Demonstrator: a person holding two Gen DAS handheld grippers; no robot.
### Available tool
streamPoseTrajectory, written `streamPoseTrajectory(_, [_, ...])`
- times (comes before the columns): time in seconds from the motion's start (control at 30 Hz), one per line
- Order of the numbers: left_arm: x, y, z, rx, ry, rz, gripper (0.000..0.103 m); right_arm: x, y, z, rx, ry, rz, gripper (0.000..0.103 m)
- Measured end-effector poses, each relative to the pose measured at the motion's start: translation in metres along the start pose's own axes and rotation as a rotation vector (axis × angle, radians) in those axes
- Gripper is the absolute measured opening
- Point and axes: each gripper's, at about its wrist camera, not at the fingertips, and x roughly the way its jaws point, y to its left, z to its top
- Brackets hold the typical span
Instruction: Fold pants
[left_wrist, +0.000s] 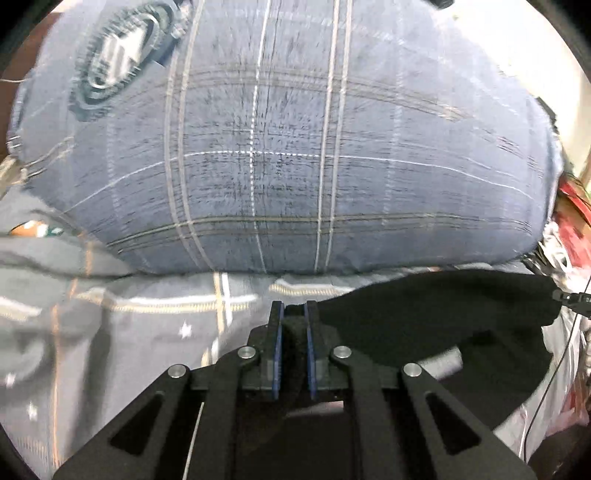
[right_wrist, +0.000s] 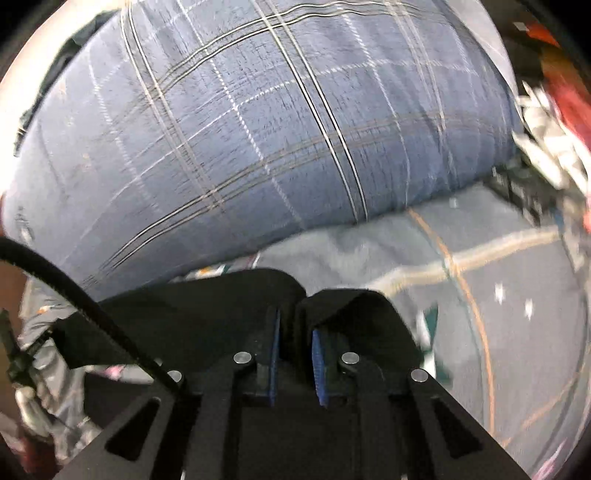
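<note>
1. Left hand-held gripper (left_wrist: 294, 314): blue-padded fingers pinching an edge of the black fabric pants (left_wrist: 424, 328).
2. Right hand-held gripper (right_wrist: 295, 325): pinching bunched pants cloth (right_wrist: 207, 314).
3. Pants hang between both grippers over the grey patterned bedsheet (left_wrist: 129, 325), before a blue plaid pillow (left_wrist: 288, 155).

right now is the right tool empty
No, the right tool is shut on a fold of the black pants.
</note>
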Motion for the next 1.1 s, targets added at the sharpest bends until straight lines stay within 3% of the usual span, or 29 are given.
streamPoseTrajectory(0.2, [-0.06, 0.002, -0.061, 0.005, -0.073, 0.02, 0.01, -0.029, -0.04, -0.075, 0.099, 0.031, 0.084, 0.015])
streamPoseTrajectory(0.33, [-0.082, 0.009, -0.124, 0.008, -0.024, -0.011, 0.011, -0.027, -0.072, -0.132, 0.167, 0.083, 0.092, 0.016])
streamPoseTrajectory(0.4, [-0.085, 0.014, -0.142, 0.005, 0.003, 0.024, 0.011, -0.025, -0.082, -0.153, 0.174, 0.094, 0.079, 0.022])
streamPoseTrajectory(0.47, [-0.096, 0.026, -0.162, -0.046, 0.024, 0.012, 0.011, -0.029, -0.087, -0.167, 0.191, 0.076, 0.058, 0.038])
streamPoseTrajectory(0.53, [-0.107, 0.045, -0.172, -0.126, 0.026, -0.006, 0.012, -0.033, -0.088, -0.17, 0.205, 0.066, 0.035, 0.043])
streamPoseTrajectory(0.6, [-0.112, 0.062, -0.174, -0.201, 0.029, -0.041, 0.019, -0.039, -0.089, -0.17, 0.201, 0.057, -0.016, 0.047])
streamPoseTrajectory(0.67, [-0.112, 0.071, -0.177, -0.274, 0.042, -0.088, 0.041, -0.046, -0.091, -0.169, 0.215, 0.031, -0.037, 0.05])
streamPoseTrajectory(0.73, [-0.104, 0.08, -0.176, -0.365, 0.068, -0.174, 0.051, -0.053, -0.096, -0.17, 0.248, 0.005, -0.035, 0.054])
streamPoseTrajectory(0.8, [-0.09, 0.084, -0.177, -0.464, 0.113, -0.298, 0.053, -0.06, -0.098, -0.172, 0.275, -0.014, -0.022, 0.057])
streamPoseTrajectory(0.93, [-0.049, 0.078, -0.179, -0.626, 0.22, -0.48, 0.054, -0.059, -0.094, -0.182, 0.272, 0.0, -0.008, 0.058])
streamPoseTrajectory(1.03, [-0.03, 0.069, -0.173, -0.636, 0.253, -0.446, 0.052, -0.053, -0.091, -0.188, 0.268, 0.013, 0.004, 0.058])
streamPoseTrajectory(1.1, [-0.026, 0.062, -0.165, -0.607, 0.257, -0.404, 0.02, -0.05, -0.088, -0.19, 0.266, 0.013, 0.01, 0.058])
